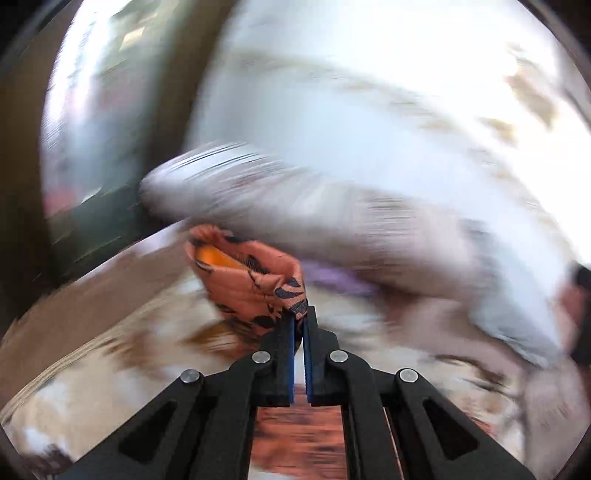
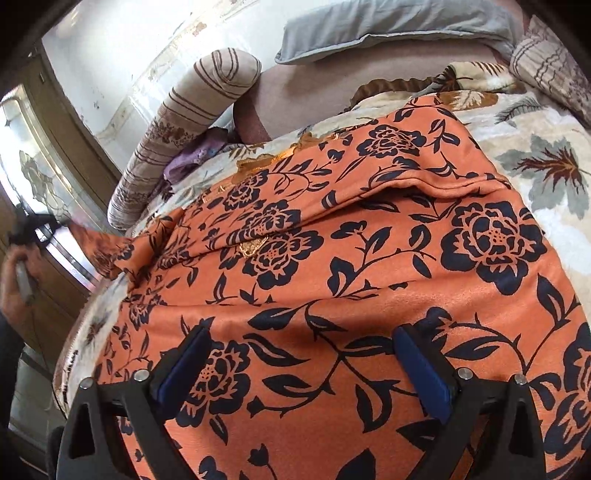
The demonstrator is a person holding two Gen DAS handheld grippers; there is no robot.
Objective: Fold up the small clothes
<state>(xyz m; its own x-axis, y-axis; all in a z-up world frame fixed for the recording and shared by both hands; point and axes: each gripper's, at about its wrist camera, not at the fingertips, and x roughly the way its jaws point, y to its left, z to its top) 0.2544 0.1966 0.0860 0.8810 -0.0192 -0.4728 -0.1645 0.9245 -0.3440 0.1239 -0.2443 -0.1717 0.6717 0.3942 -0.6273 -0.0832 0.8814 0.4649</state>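
Observation:
An orange garment (image 2: 369, 258) with black flower print lies spread over the bed, a fold running across its upper half. My right gripper (image 2: 301, 354) hovers just above it, jaws wide apart, nothing between the blue pads (image 2: 421, 373). In the blurred left wrist view my left gripper (image 1: 300, 317) is shut on a bunched corner of the orange garment (image 1: 247, 284), lifted off the bed. The right wrist view shows that left gripper (image 2: 33, 230) at the far left edge, held by a hand, with the garment's corner stretched up toward it.
A floral blanket (image 2: 535, 155) covers the bed. A striped bolster (image 2: 184, 122) and a grey pillow (image 2: 388, 29) lie at the far side, with a purple cloth (image 2: 192, 158) beside the bolster. A wooden door with glass (image 2: 44, 166) stands at the left.

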